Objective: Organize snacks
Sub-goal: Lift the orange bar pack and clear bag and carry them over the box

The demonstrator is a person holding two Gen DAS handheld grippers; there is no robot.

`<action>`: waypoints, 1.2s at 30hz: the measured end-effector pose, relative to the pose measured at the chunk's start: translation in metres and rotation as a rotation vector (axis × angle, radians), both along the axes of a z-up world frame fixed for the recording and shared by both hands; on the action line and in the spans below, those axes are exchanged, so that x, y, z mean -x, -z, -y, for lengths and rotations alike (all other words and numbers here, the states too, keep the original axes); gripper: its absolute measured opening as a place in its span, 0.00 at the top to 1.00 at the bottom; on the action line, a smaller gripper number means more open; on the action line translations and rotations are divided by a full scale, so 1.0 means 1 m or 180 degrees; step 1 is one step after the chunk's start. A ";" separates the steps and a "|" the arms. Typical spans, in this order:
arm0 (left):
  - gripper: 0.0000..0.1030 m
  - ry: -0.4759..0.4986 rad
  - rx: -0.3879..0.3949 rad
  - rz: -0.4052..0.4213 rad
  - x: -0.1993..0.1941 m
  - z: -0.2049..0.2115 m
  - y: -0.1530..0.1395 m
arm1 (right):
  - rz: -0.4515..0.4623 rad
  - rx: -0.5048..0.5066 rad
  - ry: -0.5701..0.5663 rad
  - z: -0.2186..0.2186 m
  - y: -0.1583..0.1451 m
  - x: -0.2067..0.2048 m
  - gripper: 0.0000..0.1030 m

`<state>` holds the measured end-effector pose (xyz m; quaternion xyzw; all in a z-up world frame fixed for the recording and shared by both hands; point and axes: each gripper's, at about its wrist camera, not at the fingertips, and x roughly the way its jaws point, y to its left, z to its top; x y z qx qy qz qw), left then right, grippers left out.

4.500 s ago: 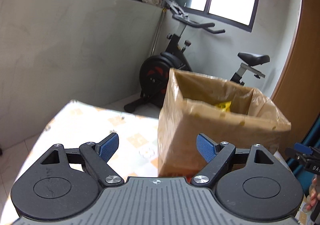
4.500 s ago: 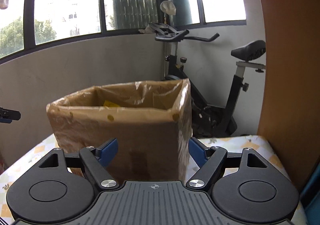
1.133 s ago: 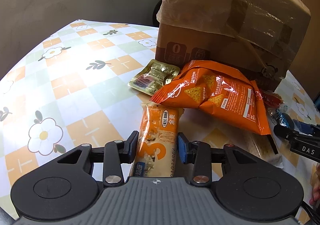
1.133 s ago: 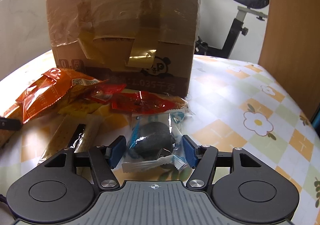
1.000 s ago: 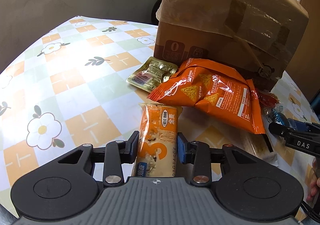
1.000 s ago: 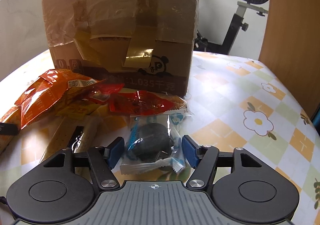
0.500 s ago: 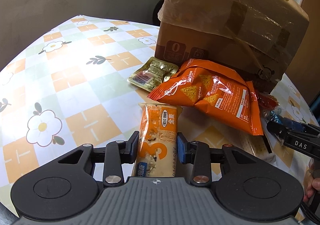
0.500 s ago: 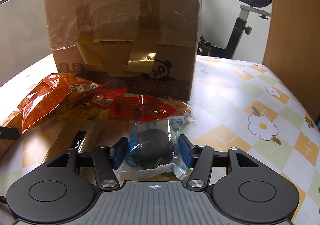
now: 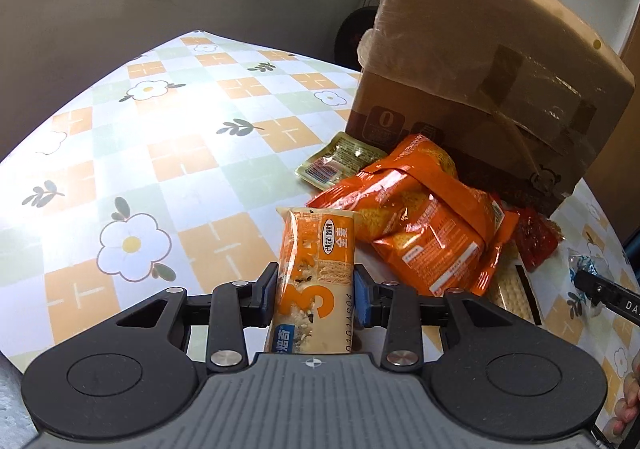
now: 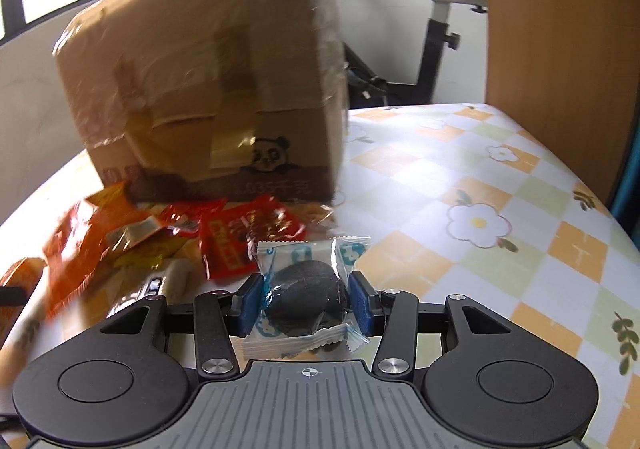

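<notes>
The left gripper (image 9: 316, 293) is pinching an orange cracker packet (image 9: 316, 281) between its 2 blue pads (image 9: 362, 299), which are pressing on both long edges of the wrapper. The packet is sticking out ahead of the fingers, its far end tilted up off the flowered tablecloth (image 9: 160, 153). Just ahead and to the right of this gripper an orange chip bag (image 9: 424, 221) is lying against the foot of a taped cardboard box (image 9: 480, 81). A small gold sachet (image 9: 340, 163) is lying further ahead, beside the box's near corner. A red packet (image 9: 536, 239) is lying off to the right, past the chip bag.

The right gripper (image 10: 306, 303) is closing its jaws on a clear wrapper holding a dark round snack (image 10: 306, 299); both pads are touching the wrapper's sides, and the snack is sitting squarely between them. Straight ahead of it the red packet (image 10: 244, 237) is lying flat, with the cardboard box (image 10: 208, 89) behind. The chip bag (image 10: 88, 245) is blurred, ahead and to the left.
</notes>
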<state>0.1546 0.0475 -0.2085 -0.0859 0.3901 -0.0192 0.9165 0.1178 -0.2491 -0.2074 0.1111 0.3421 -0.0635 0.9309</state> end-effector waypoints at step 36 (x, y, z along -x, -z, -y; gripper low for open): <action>0.61 0.0873 0.0240 0.1264 -0.183 0.098 -0.197 | 0.0989 0.0287 -0.0389 0.007 -0.165 -0.186 0.58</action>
